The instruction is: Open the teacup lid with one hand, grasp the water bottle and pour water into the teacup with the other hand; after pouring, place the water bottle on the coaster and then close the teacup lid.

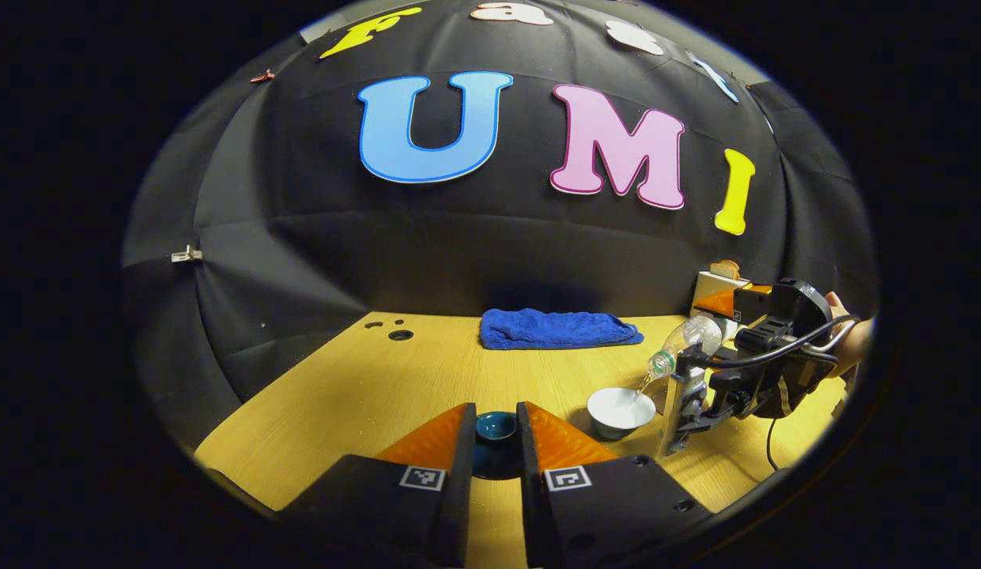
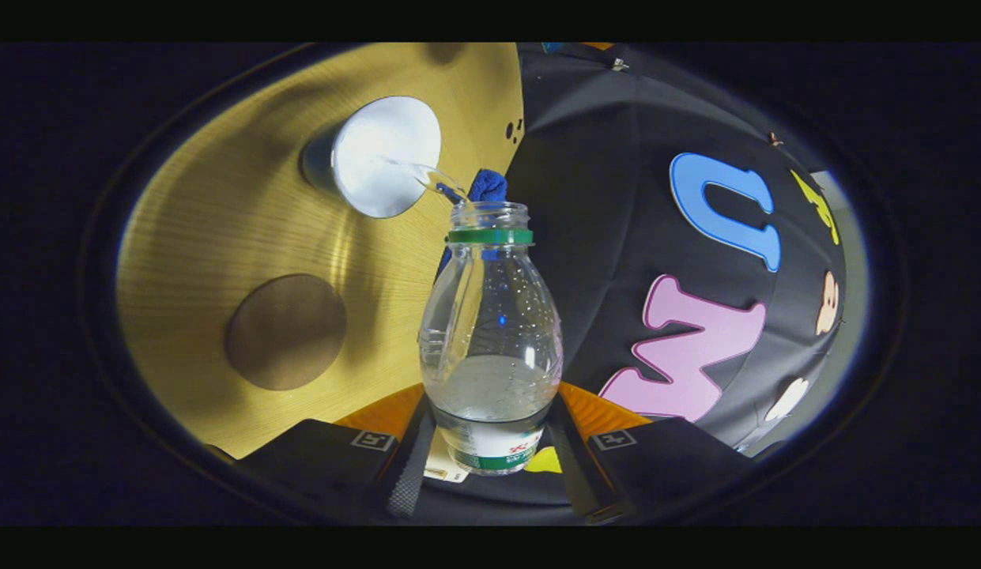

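Note:
My left gripper [image 1: 495, 442] is shut on the dark teal teacup lid [image 1: 496, 427], held just above the wooden table. To its right stands the uncovered white teacup [image 1: 620, 410]. My right gripper [image 1: 684, 403] holds the clear water bottle [image 1: 686, 341] tipped over the cup, and a thin stream runs from its mouth into the cup. In the right gripper view the bottle [image 2: 490, 348] sits between my fingers, my right gripper [image 2: 490, 454] shut on it, with water arcing into the teacup [image 2: 383, 154]. The round brown coaster [image 2: 286, 332] lies on the table beside the cup.
A folded blue towel [image 1: 557, 329] lies at the back of the table [image 1: 356, 395]. A small box with orange items [image 1: 719, 292] stands at the far right. Small holes [image 1: 399, 334] mark the table's back left. A hand [image 1: 850, 340] holds the right gripper.

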{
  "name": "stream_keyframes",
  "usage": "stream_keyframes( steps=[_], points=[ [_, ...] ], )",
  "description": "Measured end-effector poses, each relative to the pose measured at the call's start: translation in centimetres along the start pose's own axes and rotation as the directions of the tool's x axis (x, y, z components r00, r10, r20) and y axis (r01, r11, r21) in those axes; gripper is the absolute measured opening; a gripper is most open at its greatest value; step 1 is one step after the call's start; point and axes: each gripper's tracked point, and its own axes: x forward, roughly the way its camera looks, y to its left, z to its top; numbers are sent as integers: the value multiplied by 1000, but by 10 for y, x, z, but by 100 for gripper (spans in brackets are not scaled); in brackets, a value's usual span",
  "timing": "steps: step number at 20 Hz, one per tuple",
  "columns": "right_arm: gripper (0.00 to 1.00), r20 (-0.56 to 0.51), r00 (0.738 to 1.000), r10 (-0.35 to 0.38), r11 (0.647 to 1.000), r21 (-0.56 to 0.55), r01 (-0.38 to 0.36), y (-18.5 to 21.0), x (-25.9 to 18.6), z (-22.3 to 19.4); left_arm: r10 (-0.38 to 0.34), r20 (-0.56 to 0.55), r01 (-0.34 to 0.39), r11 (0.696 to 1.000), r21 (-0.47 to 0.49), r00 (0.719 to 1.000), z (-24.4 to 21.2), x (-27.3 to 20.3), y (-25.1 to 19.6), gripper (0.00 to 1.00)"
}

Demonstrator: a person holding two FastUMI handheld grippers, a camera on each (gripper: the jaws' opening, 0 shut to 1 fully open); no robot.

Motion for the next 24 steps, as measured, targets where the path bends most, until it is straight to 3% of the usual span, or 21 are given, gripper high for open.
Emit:
stream_keyframes(
  steps=[10, 11, 12, 23, 24],
  points=[
    [74, 29, 997, -65, 995, -74, 67, -17, 7, 5, 5, 2, -5, 1000, 13, 1000, -1, -2, 8, 31],
    [75, 33, 997, -70, 994, -79, 72, -17, 8, 6, 5, 2, -5, 1000, 13, 1000, -2, -2, 9, 28],
    [75, 37, 997, -75, 993, -85, 78, -18, 8, 6, 5, 2, -5, 1000, 14, 1000, -1, -2, 9, 31],
    [74, 129, 980, -148, 967, -191, 171, -32, 9, 19, 15, 8, -15, 1000, 1, 1000, -2, -6, 12, 31],
    [74, 135, 978, -159, 963, -199, 184, -35, 9, 19, 15, 7, -15, 1000, 0, 1000, -2, -6, 12, 36]
  ],
)
